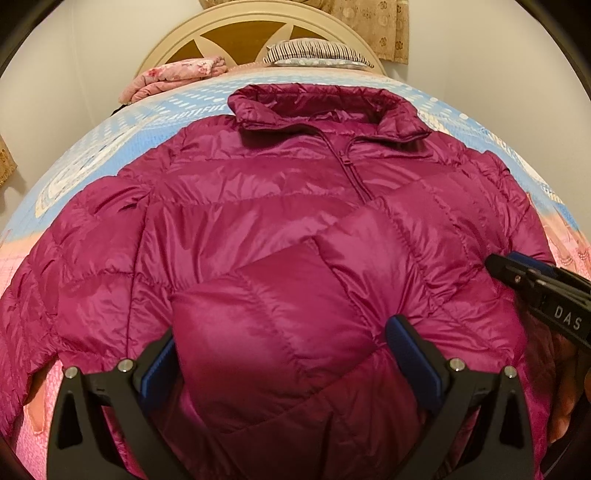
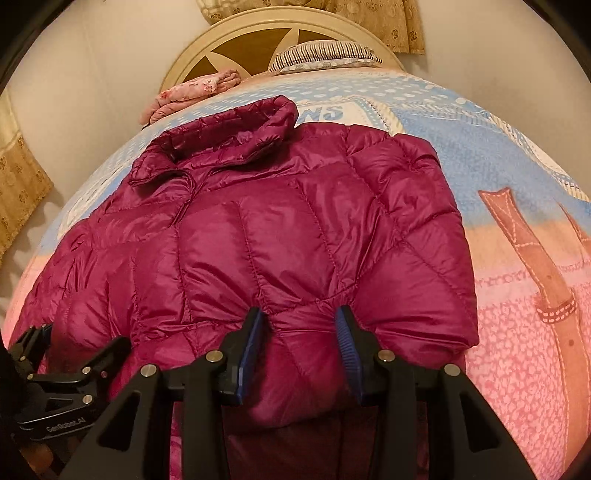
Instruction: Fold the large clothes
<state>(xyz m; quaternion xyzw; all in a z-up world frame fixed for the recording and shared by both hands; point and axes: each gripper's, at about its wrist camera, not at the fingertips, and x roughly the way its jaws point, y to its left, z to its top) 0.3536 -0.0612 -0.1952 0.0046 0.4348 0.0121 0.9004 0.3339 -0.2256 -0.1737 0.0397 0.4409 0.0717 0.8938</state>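
Two grippers right at the bottom of both frames, each with blue pads and black arms. Left gripper (image 1: 284,365) low centre in the left wrist view, jaws spread wide with a puffy fold of the magenta down jacket (image 1: 258,229) bulging up between them, left pad (image 1: 159,373) just beside the fabric; can't tell if it's actually pinching anything, looks released. Right gripper (image 2: 299,354) bottom centre of the right wrist view, jaws narrower and grasping a bunched ridge of the jacket (image 2: 280,236), stitching puckered right at the pad tips. Other gripper poking in too: right one at the right edge of the left view, left one at the lower left of the right view. Jacket spread over the middle of both frames on the bed cover (image 2: 517,229), zipper running up the chest, right-hand sleeve folded in across the front in the right view, collar (image 1: 325,107) standing up toward the top. Further back, upper left, a folded pink floral blanket (image 1: 173,79), plus a striped pillow (image 1: 317,51) up top against the round cream headboard (image 1: 177,40). Tan patterned curtains (image 2: 376,18) along the very top edge.
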